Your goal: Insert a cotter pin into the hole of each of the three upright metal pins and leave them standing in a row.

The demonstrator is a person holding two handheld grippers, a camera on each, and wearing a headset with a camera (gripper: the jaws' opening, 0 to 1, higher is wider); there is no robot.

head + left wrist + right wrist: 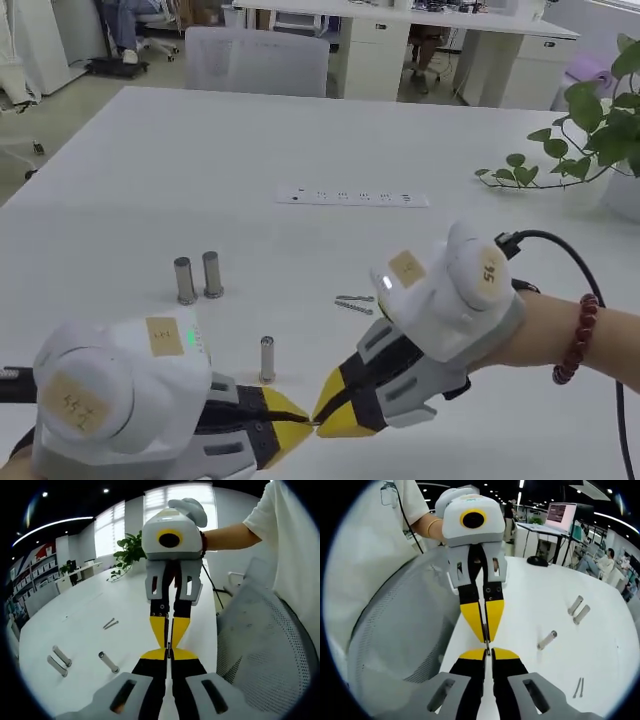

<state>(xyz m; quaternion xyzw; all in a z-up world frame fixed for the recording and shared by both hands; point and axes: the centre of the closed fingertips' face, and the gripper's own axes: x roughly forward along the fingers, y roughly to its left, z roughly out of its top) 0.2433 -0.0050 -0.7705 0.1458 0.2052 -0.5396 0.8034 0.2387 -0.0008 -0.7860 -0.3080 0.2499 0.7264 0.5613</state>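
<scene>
Three grey metal pins stand upright on the white table (300, 140): two side by side (184, 281) (212, 274) and a third (267, 359) nearer me. Loose cotter pins (355, 303) lie flat to their right. My left gripper (305, 430) at the lower left and my right gripper (320, 418) point at each other, yellow tips touching above the near table edge. Both are shut, and I make out nothing between the jaws. In the left gripper view the right gripper (169, 642) faces me; pins (108, 662) and cotter pins (110, 624) lie to the left.
A white power strip (352, 197) lies across the middle of the table. A potted plant (590, 130) hangs over the far right corner. A grey mesh chair (405, 630) stands just off the near table edge. Desks and chairs fill the room behind.
</scene>
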